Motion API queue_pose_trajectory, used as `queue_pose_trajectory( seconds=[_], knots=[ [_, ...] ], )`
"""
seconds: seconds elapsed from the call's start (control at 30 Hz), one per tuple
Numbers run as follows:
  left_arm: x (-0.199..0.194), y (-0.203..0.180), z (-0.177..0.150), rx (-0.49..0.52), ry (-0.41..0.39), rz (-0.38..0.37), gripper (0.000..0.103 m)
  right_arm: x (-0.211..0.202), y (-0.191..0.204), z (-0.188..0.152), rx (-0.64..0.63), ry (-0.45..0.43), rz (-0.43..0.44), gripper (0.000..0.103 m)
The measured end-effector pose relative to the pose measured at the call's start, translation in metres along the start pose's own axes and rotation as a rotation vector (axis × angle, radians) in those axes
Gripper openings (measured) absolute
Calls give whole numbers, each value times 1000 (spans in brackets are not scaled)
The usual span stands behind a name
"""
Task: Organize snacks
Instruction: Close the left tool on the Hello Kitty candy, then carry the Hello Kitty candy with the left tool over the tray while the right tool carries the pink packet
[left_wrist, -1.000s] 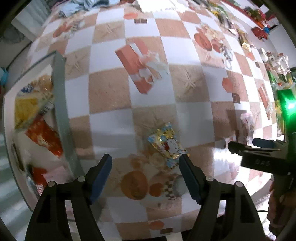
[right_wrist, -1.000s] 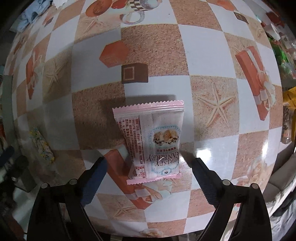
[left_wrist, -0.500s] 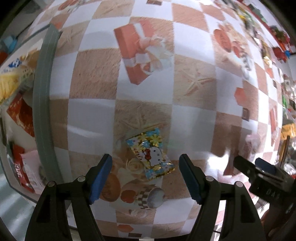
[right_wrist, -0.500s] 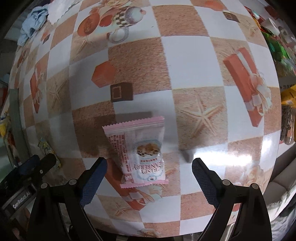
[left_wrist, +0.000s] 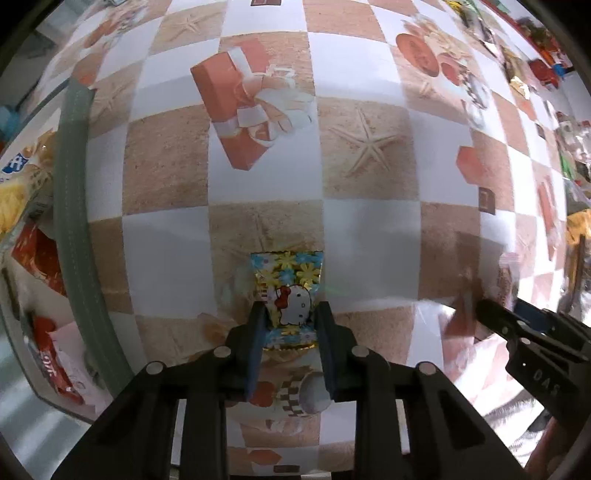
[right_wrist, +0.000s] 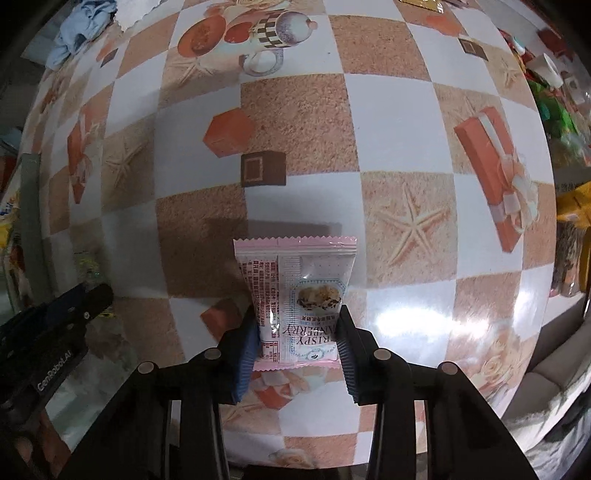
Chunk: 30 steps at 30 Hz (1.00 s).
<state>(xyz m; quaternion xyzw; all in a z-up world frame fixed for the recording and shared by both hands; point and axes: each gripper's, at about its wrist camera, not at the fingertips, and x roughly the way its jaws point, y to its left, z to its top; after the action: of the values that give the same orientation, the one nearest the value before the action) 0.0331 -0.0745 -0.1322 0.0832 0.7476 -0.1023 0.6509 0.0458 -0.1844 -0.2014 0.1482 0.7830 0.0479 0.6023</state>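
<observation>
Left gripper (left_wrist: 290, 323): my jaws have just been closing and now pinch the small foil candy packet with flowers and a white cartoon cat (left_wrist: 288, 291) by its two long sides; the pads press on its lower half.
Foil candy packet: lies on the checkered brown-and-white tablecloth printed with starfish and gift boxes (left_wrist: 258, 155), its flowered end pointing away from me.
Right gripper (right_wrist: 297, 338): my jaws have just been closing too, and they clamp the pink-edged white plastic snack packet with a cereal picture (right_wrist: 295, 295) at its near end, one blue ribbed pad on each side.
Pink-edged snack packet: rests on the same tablecloth, far sawtooth edge free, printed text facing up.
Grey-green tray rim (left_wrist: 75, 229): runs along the left of the left wrist view; behind it sit red wrapped snacks (left_wrist: 40, 258) and a yellow packet (left_wrist: 13, 199).
Relation of the hands: each gripper shows at the edge of the other's view, near but apart.
Far right edge of the table: a cluttered row of mixed wrappers (left_wrist: 535, 70), too blurred to tell apart.
</observation>
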Motion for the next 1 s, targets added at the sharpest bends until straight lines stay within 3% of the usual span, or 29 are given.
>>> queue_pose_trajectory(
  seconds=[0.47,0.73,1.0],
  knots=[
    [-41,-12,-43,237,-130,46,30,-31,16,-27,-14,-4,58,41],
    [-66,1,-66,265,-158,64,30,-40,33,-46,-32,-3,64,41],
    [-111,53,-71,251,-207,70,30,-52,59,-50,-67,-34,48,41]
  ],
)
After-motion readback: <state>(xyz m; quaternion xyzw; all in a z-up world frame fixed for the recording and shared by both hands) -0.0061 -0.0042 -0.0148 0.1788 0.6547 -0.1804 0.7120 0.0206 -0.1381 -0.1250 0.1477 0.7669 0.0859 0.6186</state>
